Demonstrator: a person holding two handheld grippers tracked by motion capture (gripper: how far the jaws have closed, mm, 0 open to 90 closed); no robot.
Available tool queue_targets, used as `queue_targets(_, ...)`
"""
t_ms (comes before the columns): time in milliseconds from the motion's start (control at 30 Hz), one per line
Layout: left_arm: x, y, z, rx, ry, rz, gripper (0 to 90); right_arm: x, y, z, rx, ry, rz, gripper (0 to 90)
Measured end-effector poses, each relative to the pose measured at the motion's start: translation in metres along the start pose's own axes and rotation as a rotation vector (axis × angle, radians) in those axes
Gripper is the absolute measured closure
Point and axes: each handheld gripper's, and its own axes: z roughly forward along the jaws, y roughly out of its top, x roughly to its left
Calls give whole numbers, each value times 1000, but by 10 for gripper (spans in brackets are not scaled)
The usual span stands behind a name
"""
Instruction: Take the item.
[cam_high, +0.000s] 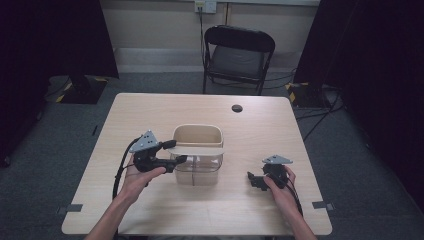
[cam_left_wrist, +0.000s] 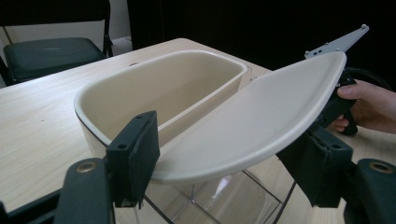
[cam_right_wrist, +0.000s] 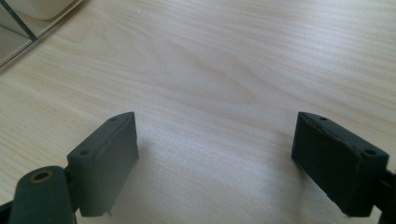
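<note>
A clear plastic box (cam_high: 197, 169) stands mid-table with a cream inner tub (cam_high: 197, 134) set in it. A cream lid (cam_high: 200, 149) lies tilted over the tub's near side. My left gripper (cam_high: 177, 151) reaches in from the left and is shut on the lid (cam_left_wrist: 252, 121), a pad pressing on each side of its edge. The tub (cam_left_wrist: 163, 88) is empty inside. My right gripper (cam_high: 255, 180) rests low over the bare table to the right of the box, open, with nothing between its jaws (cam_right_wrist: 215, 158).
The wooden table (cam_high: 150, 110) has a cable hole (cam_high: 237, 108) at its far side. A black folding chair (cam_high: 239, 55) stands behind the table. The box's clear corner (cam_right_wrist: 18, 32) lies at the upper left of the right gripper view.
</note>
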Motion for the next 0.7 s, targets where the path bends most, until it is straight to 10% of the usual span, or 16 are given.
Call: queue_targets(700,2,2,0,0,-14,-10,328,0,0,0,0,0,0,140)
